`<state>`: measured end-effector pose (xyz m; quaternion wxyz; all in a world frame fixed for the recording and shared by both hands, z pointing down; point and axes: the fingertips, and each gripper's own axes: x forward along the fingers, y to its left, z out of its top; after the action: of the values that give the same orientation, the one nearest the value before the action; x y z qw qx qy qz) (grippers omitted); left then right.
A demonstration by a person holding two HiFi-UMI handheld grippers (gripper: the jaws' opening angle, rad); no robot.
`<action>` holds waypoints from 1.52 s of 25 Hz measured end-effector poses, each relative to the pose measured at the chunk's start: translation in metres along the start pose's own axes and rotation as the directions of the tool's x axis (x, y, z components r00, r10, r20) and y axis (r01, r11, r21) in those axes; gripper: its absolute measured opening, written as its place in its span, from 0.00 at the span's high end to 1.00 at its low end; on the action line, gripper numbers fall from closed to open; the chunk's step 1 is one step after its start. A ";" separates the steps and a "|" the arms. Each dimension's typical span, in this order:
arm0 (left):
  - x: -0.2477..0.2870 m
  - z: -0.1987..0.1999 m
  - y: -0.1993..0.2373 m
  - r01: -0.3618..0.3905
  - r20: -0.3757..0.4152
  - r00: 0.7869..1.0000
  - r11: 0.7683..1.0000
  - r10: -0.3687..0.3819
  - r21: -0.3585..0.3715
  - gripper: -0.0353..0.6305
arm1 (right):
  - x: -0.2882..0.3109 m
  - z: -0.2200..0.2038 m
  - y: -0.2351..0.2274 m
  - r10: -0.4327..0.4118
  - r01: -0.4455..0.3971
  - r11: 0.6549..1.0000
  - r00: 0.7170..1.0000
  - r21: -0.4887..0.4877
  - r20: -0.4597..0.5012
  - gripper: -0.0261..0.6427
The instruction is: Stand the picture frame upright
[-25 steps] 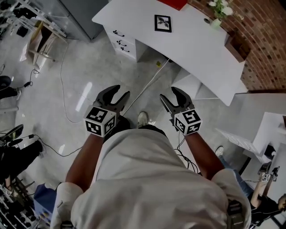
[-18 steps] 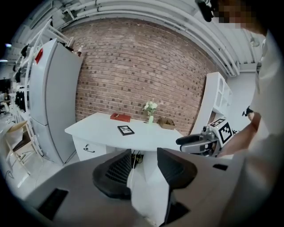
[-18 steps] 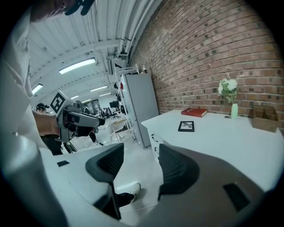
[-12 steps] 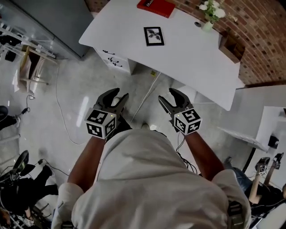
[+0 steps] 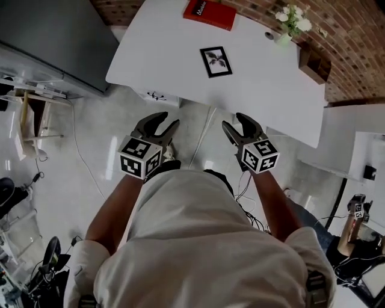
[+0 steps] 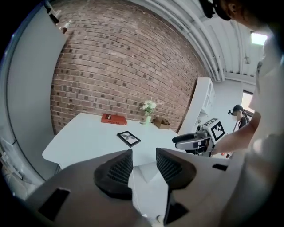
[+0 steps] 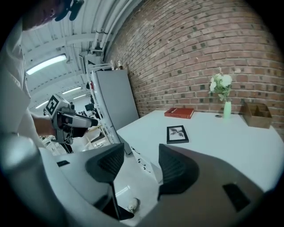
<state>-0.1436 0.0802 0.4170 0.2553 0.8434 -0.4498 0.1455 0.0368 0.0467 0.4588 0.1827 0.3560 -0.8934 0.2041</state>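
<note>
**benchrat:** Closer now than a second ago, the white table (image 5: 162,54) has slid down the head view and the picture frame (image 5: 216,61) along with it, so the person has stepped up to it. Both claws are over the floor (image 5: 90,144) though, short of the table edge

**fr4mejob:** yep. frame's lying flat on its back, black border, roughly mid-table, nothing touching it. Red book (image 5: 210,13) sits further back near the brick wall (image 5: 355,36), and the vase (image 5: 290,23) of white flowers plus a wooden box (image 5: 314,63) are off to the right, well apart from the frame

**benchrat:** what are the claws doing?

**fr4mejob:** left gripper (image 5: 168,120) is empty, jaws apart but easing inward right now, just floor and table showing in the gap. Right gripper (image 5: 233,121) is released too, jaws spread with nothing between them. From its own view the frame (image 7: 177,134) sits straight ahead past the jaws, out of reach
</note>
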 end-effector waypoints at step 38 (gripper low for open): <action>0.260 0.043 0.115 0.089 -0.230 0.964 0.976 -0.135 -0.200 0.72 | 0.197 0.045 -0.202 0.090 -0.064 0.988 0.978 0.138 -0.187 0.64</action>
<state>-0.0948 -0.1749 0.5395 0.3946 0.8156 -0.3782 0.1896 0.0381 -0.2199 0.5607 0.2364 0.3110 -0.8693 0.3028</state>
